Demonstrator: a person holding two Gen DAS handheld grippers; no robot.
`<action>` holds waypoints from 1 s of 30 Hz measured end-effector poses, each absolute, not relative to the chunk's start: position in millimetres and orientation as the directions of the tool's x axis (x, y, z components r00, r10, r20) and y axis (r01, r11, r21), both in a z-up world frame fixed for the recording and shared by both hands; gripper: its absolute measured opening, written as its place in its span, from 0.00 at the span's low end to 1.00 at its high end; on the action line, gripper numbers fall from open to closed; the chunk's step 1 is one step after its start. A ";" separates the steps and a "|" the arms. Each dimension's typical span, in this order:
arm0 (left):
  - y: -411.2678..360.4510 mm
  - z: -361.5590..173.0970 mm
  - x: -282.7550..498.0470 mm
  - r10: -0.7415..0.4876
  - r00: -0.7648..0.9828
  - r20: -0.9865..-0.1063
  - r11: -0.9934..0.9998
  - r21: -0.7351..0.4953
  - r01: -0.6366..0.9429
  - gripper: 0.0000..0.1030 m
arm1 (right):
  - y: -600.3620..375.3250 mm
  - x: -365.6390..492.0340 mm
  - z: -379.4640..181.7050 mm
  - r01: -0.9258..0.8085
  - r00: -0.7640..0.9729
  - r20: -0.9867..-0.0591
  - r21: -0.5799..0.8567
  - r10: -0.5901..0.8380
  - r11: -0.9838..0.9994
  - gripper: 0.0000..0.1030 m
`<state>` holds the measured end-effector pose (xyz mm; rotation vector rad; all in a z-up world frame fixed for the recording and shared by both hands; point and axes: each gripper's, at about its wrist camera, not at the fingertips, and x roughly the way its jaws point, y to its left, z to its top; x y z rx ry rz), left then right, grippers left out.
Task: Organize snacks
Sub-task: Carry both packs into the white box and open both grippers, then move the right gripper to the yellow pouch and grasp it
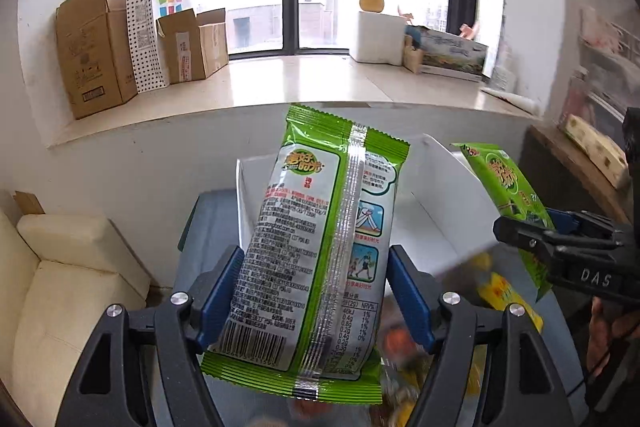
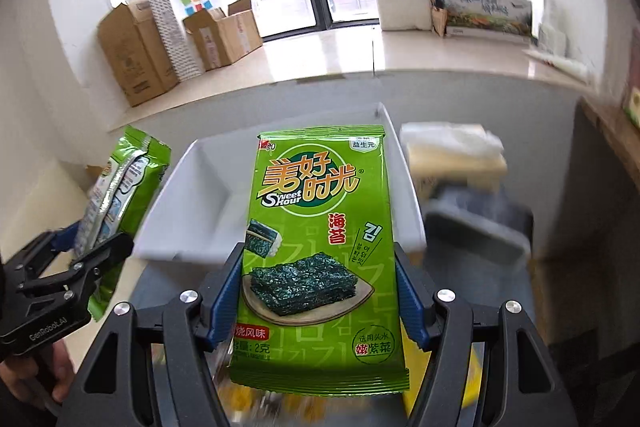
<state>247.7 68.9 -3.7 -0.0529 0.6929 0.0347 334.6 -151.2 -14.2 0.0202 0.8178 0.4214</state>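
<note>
The left gripper (image 1: 316, 291) pinches a green foil seaweed snack packet with its printed back showing (image 1: 316, 247), held up just in front of the white open box (image 1: 436, 183). The right gripper (image 2: 320, 291) pinches a second green seaweed snack packet, front side showing (image 2: 320, 251), near the same box. Blurry yellow snacks (image 1: 508, 299), maybe wrapped candy, lie below the box.

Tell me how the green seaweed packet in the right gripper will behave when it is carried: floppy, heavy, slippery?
The seaweed packet stands upright above the right gripper, so it is probably fairly stiff. Its label reads 2 grams, so likely very light. The glossy film may slip.
</note>
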 end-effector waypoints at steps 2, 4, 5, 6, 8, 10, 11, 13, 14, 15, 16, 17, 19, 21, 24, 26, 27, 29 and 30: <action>80.4 -10.3 281.1 0.011 0.748 -0.664 0.995 -0.068 -0.075 0.74 | -135.5 361.2 -15.6 -0.366 0.595 -0.715 0.167 0.368 0.916 0.69; 86.2 -17.9 300.9 -0.005 0.738 -0.674 0.994 -0.084 -0.069 0.74 | -125.4 376.8 -18.4 -0.375 0.586 -0.728 0.144 0.355 0.916 0.69; 87.1 -21.2 309.7 0.000 0.728 -0.685 0.994 -0.080 -0.075 0.74 | -122.2 382.8 -18.5 -0.376 0.588 -0.727 0.141 0.354 0.916 0.69; 87.6 -24.8 319.0 0.001 0.717 -0.697 0.994 -0.080 -0.079 0.75 | -119.5 387.8 -18.8 -0.375 0.589 -0.729 0.137 0.350 0.917 0.71; 90.8 -31.8 329.6 -0.040 0.701 -0.712 0.992 -0.115 -0.060 0.85 | -114.2 397.6 -20.0 -0.372 0.579 -0.742 0.129 0.338 0.919 0.80; 91.0 -32.1 329.2 -0.020 0.710 -0.704 0.993 -0.099 -0.070 1.00 | -112.6 400.6 -22.1 -0.377 0.561 -0.756 0.130 0.337 0.917 1.00; 89.5 -32.6 328.4 0.007 0.717 -0.697 0.995 -0.065 -0.074 1.00 | -112.2 401.0 -22.1 -0.373 0.573 -0.753 0.113 0.324 0.921 1.00; 89.9 -33.9 328.9 0.006 0.709 -0.705 0.997 -0.052 -0.060 1.00 | -113.3 398.1 -22.6 -0.366 0.598 -0.744 0.077 0.298 0.927 1.00; 89.9 -34.4 327.7 0.007 0.706 -0.708 0.997 -0.049 -0.059 1.00 | -114.7 398.1 -23.4 -0.359 0.595 -0.748 0.078 0.293 0.930 1.00; 90.0 -34.6 326.3 0.012 0.707 -0.707 0.997 -0.045 -0.061 1.00 | -116.6 398.2 -24.5 -0.355 0.589 -0.750 0.092 0.299 0.930 1.00; 91.1 -34.1 324.9 0.014 0.709 -0.705 0.997 -0.045 -0.064 1.00 | -118.3 398.6 -25.1 -0.353 0.582 -0.751 0.111 0.311 0.929 1.00; 92.8 -33.5 323.3 0.014 0.712 -0.702 0.996 -0.051 -0.070 1.00 | -119.8 396.9 -25.1 -0.352 0.577 -0.750 0.128 0.323 0.927 1.00; 96.6 -32.2 320.3 0.013 0.712 -0.702 0.994 -0.067 -0.084 1.00 | -124.5 393.2 -25.9 -0.354 0.563 -0.749 0.164 0.350 0.921 1.00; 97.3 -29.4 313.1 0.009 0.727 -0.686 0.994 -0.070 -0.079 1.00 | -126.8 389.8 -26.4 -0.342 0.562 -0.751 0.170 0.347 0.924 1.00; 95.7 -21.5 297.6 0.033 0.759 -0.650 0.995 -0.049 -0.086 1.00 | -133.4 379.5 -24.7 -0.338 0.565 -0.748 0.175 0.348 0.925 1.00; 91.2 -17.1 284.3 0.031 0.773 -0.634 0.998 -0.028 -0.063 1.00 | -139.3 369.1 -22.5 -0.333 0.571 -0.739 0.190 0.358 0.924 1.00; 89.6 -15.8 278.2 0.029 0.775 -0.631 0.998 -0.025 -0.057 1.00 | -143.2 360.3 -21.1 -0.336 0.577 -0.729 0.199 0.368 0.921 1.00; 85.9 -14.9 261.5 0.021 0.776 -0.631 0.999 -0.021 -0.044 1.00 | -146.5 342.5 -18.7 -0.365 0.589 -0.714 0.182 0.378 0.913 1.00; 84.4 -15.4 249.9 0.023 0.777 -0.629 0.999 -0.016 -0.043 1.00 | -146.8 335.0 -17.5 -0.374 0.596 -0.713 0.159 0.369 0.914 1.00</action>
